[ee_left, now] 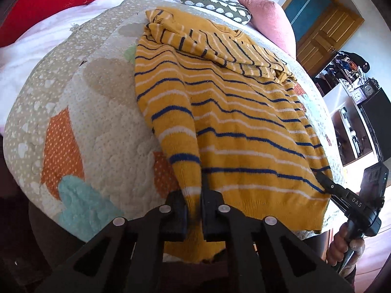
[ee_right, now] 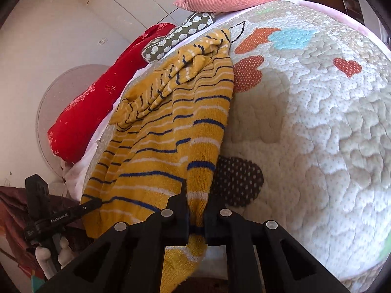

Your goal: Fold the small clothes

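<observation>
A yellow knit sweater (ee_left: pixel 234 122) with blue and white stripes lies flat on a patchwork quilt (ee_left: pixel 80 112), hem hanging over the near edge. My left gripper (ee_left: pixel 194 210) is shut on the sweater's left hem corner, where a sleeve is folded along the side. My right gripper (ee_right: pixel 196 219) is shut on the right hem corner next to the other folded sleeve; it also shows in the left wrist view (ee_left: pixel 327 185). The sweater (ee_right: pixel 166 131) has its top part folded down near the collar. The left gripper shows in the right wrist view (ee_right: pixel 92 204) at the hem's far corner.
A pink pillow (ee_left: pixel 266 17), a grey patterned pillow (ee_left: pixel 215 3) and a red blanket (ee_left: pixel 61 0) lie at the head of the bed. A wooden door (ee_left: pixel 325 31) and a cluttered shelf (ee_left: pixel 347 78) stand at the right. Bare quilt (ee_right: pixel 317 122) stretches right of the sweater.
</observation>
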`<state>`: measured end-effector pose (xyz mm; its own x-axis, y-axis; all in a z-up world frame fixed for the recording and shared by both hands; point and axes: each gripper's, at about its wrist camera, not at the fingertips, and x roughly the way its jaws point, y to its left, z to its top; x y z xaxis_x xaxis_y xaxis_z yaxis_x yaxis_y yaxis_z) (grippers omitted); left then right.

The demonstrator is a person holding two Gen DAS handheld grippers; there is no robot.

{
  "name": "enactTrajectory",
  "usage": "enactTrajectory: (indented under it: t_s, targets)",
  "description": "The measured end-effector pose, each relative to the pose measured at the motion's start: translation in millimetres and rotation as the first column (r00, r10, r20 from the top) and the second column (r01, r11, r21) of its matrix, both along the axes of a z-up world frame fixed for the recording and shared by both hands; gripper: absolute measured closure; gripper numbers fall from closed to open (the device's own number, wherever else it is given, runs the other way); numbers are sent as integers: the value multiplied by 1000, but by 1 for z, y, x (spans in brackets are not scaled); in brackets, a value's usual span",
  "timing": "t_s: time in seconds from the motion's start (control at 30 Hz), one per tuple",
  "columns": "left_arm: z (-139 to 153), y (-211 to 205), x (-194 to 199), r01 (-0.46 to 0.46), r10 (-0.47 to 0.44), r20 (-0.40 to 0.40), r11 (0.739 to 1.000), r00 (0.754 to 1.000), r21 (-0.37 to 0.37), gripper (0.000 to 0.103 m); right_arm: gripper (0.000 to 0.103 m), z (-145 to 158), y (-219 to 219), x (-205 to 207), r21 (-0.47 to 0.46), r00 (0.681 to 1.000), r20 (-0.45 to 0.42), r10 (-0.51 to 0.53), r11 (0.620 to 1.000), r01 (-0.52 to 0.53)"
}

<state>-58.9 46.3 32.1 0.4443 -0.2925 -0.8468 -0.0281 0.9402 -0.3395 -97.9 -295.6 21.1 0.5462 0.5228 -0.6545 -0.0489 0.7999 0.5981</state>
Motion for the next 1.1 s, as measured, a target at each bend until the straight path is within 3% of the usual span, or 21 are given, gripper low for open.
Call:
enactTrajectory:
  t_s: [0.17,0.23,0.3,0.37,0.47,0.6,0.67,0.73,0.77,0.8,0.83,0.93,1.1]
  targets:
    - [-4,29,-23,-5,1,-26,988,1000,-155,95,94,-7,2,-27,-83,1000,-6,3,997,-3]
    - [13,38,-23,-9,12,18,989,1000,-148,94,92,-4,-5,-31,-71,1000,-14,-2,997,1]
    - [33,41,-12,-12,20,79,994,997,-105,80,89,4,-12,-30,-83,1000,4,-17,996,18]
    - [48,45,12,-31,42,123,996,992,-86,43,89,14,-17,-26,-111,998,37,-50,992,54]
    - [59,38,72,-31,39,159,998,987,-51,41,88,21,-21,-16,-127,995,58,-76,988,83]
    - [49,32,169,-51,44,137,998,990,47,41,88,12,-21,-9,-136,995,35,-93,986,97]
    - [35,31,214,-76,62,103,988,993,133,41,88,6,-21,-8,-146,995,22,-95,984,97]
    - [16,32,250,-86,80,46,984,996,156,42,88,0,-23,-9,-155,995,16,-98,983,99]
    - [7,33,264,-74,73,10,986,997,151,67,88,-1,-24,-10,-157,995,17,-101,982,102]
    - [0,32,273,-55,60,-31,987,998,149,88,88,-2,-26,-11,-159,994,19,-104,982,105]
    - [-3,32,278,-53,61,-47,987,997,154,90,88,-1,-27,-11,-162,994,21,-105,981,108]
    - [12,33,278,-53,51,17,979,999,196,90,88,4,-26,-8,-209,994,36,-100,972,105]
    - [20,49,287,-89,81,44,960,996,267,90,88,21,-20,2,-296,991,104,-85,949,113]
